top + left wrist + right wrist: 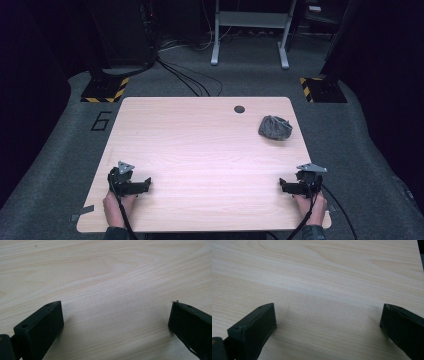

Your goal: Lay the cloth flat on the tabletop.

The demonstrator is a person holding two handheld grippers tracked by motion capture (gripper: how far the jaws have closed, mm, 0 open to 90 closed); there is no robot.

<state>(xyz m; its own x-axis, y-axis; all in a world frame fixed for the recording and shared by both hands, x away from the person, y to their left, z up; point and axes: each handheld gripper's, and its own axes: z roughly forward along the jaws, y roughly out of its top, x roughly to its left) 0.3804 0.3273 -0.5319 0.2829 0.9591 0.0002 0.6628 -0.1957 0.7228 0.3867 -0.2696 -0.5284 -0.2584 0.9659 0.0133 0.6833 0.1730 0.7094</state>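
A crumpled grey cloth lies on the light wooden table toward its far right. My left gripper rests low on the table near the front left, held by a hand; in the left gripper view its black jaws stand wide apart over bare wood, the left gripper open with nothing between. My right gripper sits near the front right corner, well short of the cloth. The right gripper view has the right gripper open too, empty, over plain tabletop.
A dark round cable hole is in the table near its far edge. Grey carpet surrounds the table, with a metal frame and black cables behind, and yellow-black striped bases at both far sides.
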